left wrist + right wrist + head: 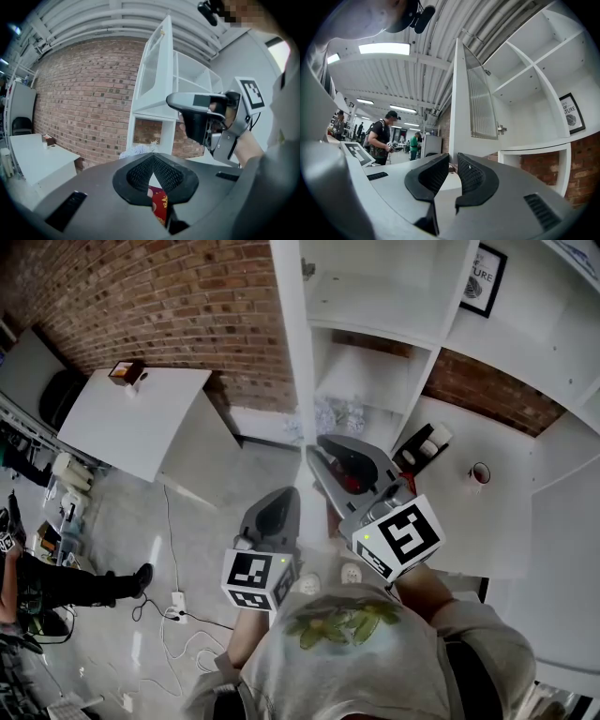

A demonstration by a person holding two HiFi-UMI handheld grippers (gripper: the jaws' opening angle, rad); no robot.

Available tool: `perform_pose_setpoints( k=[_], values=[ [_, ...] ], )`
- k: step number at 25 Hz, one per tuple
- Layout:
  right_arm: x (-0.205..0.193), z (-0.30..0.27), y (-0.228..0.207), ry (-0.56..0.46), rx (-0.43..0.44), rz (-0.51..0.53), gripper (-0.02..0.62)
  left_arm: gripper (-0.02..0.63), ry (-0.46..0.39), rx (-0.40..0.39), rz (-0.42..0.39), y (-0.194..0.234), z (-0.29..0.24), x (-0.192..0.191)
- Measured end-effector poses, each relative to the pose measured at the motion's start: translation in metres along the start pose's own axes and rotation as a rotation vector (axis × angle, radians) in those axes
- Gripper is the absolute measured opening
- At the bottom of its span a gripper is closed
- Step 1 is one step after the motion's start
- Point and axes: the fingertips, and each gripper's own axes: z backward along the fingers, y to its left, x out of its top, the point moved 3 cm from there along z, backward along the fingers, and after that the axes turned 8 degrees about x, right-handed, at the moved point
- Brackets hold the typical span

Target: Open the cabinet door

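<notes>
The white cabinet door (pixel 473 103), with a ribbed glass panel, stands swung out from the shelf unit. It shows edge-on in the head view (pixel 292 362) and in the left gripper view (pixel 152 70). My right gripper (pixel 451 161) is held level just below and in front of the door's lower edge; its jaws stand apart with nothing between the pads. In the head view the right gripper (pixel 323 448) reaches toward the shelf unit. My left gripper (pixel 278 495) hangs lower and nearer to me. Its fingertips (pixel 153 157) meet and hold nothing.
A white table (pixel 131 418) with a small brown box (pixel 125 371) stands left against the brick wall. A white counter (pixel 497 512) with a red-rimmed cup (pixel 479 472) lies right. Cables and a power strip (pixel 176 601) are on the floor. People (pixel 382 136) stand far off.
</notes>
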Motion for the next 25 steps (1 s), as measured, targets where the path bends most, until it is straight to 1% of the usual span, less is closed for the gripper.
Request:
perform_pose_setpoints(
  k=[13,25],
  values=[
    [-0.001,-0.021,0.012,-0.005,0.017,-0.004,0.067,0.011,0.005,0.037,0.013,0.023,0.013,-0.001],
    [-0.003,-0.035,0.021,-0.014,0.02,-0.017,0.067,0.011,-0.008,0.083,0.024,0.04,0.026,-0.004]
  ],
)
